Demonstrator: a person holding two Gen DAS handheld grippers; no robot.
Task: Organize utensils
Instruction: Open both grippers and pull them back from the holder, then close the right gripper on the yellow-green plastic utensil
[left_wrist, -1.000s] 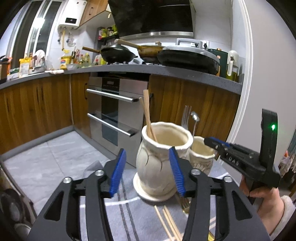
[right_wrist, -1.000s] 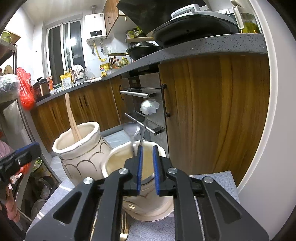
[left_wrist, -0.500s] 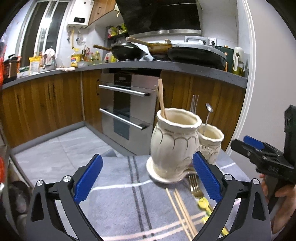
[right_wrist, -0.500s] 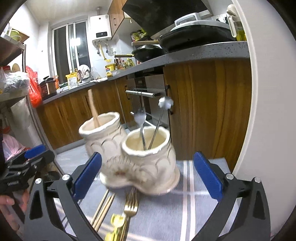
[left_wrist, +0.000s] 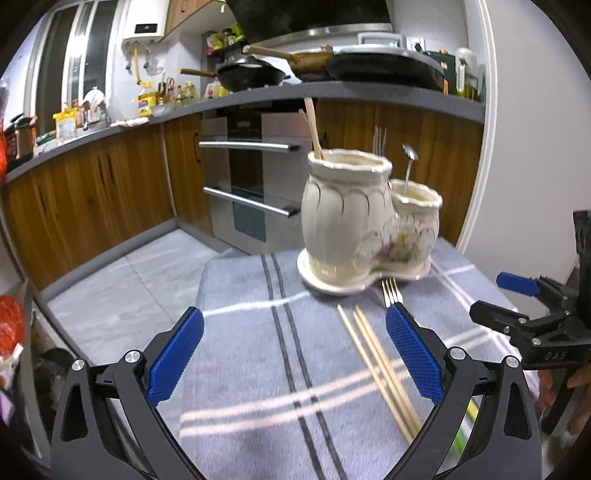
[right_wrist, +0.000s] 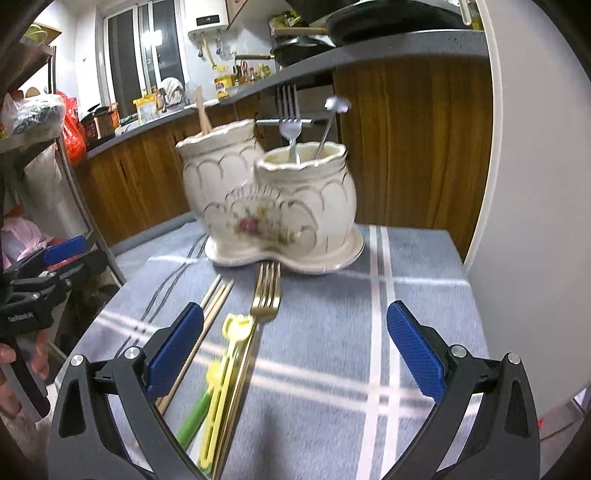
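Observation:
A cream double-pot ceramic holder (left_wrist: 354, 225) (right_wrist: 273, 206) stands at the far end of the grey striped cloth. Its taller pot holds wooden chopsticks (left_wrist: 314, 129); its shorter pot holds a silver fork (right_wrist: 290, 122) and a spoon (right_wrist: 334, 107). On the cloth in front lie loose chopsticks (left_wrist: 380, 369) (right_wrist: 207, 317), a gold fork (right_wrist: 264, 295) and a yellow-green utensil (right_wrist: 221, 369). My left gripper (left_wrist: 293, 354) and my right gripper (right_wrist: 293, 350) both hover wide open over the cloth with nothing between their fingers.
The cloth-covered table (left_wrist: 258, 369) drops off to a tiled floor (left_wrist: 122, 280) on the left. Wooden cabinets and an oven (left_wrist: 251, 184) stand behind. A white wall (right_wrist: 535, 184) borders the right side. Pans sit on the counter (left_wrist: 258, 74).
Both grippers have gone from narrow to wide open and have pulled back from the holder and lower. The spoon the right gripper was pinching now stands free in the shorter pot.

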